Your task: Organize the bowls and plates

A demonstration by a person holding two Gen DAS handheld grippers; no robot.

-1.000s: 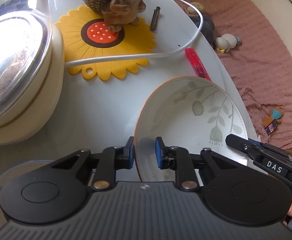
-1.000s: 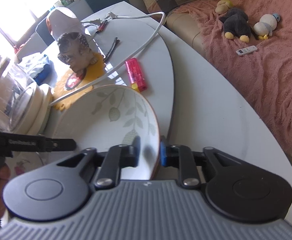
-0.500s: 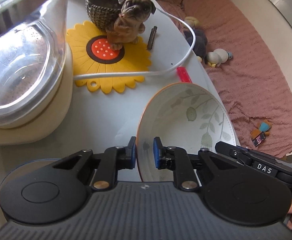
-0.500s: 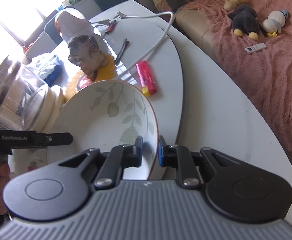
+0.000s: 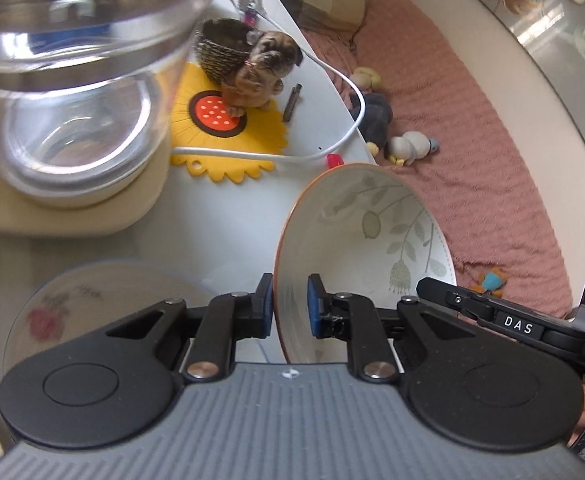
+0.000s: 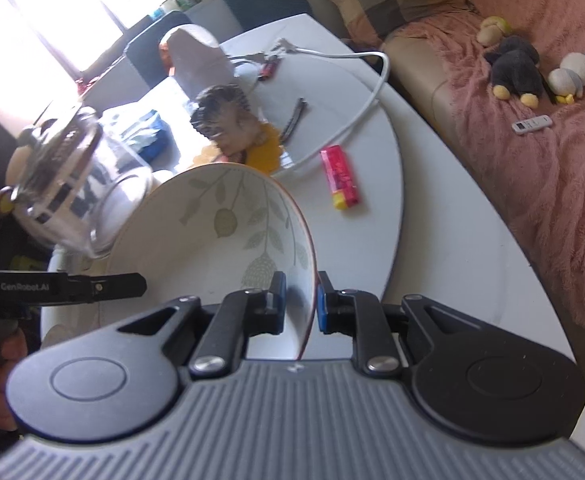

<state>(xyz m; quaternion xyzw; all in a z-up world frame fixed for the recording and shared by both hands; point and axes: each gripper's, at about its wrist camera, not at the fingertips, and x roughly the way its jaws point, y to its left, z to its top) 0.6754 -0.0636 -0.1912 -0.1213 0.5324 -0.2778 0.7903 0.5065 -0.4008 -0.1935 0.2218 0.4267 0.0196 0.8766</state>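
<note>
Both grippers pinch opposite sides of the leaf-patterned bowl (image 5: 366,240), presumably sharing its weight: the left gripper (image 5: 290,304) and right gripper (image 6: 298,300) each have jaws narrowed onto the thin rim. The glazed ceramic bowl (orange-edged, deep, smooth) hangs tilted near the table's (image 6: 372,248) sofa-side edge, above a floral plate (image 5: 92,304).

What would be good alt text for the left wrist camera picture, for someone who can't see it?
The left gripper clamps the rim of a leaf-patterned bowl above a white table, with the right gripper at the bowl's far side. Behind stand a glass bowl, a sunflower mat and a pug figurine; a floral plate lies lower left.
</note>
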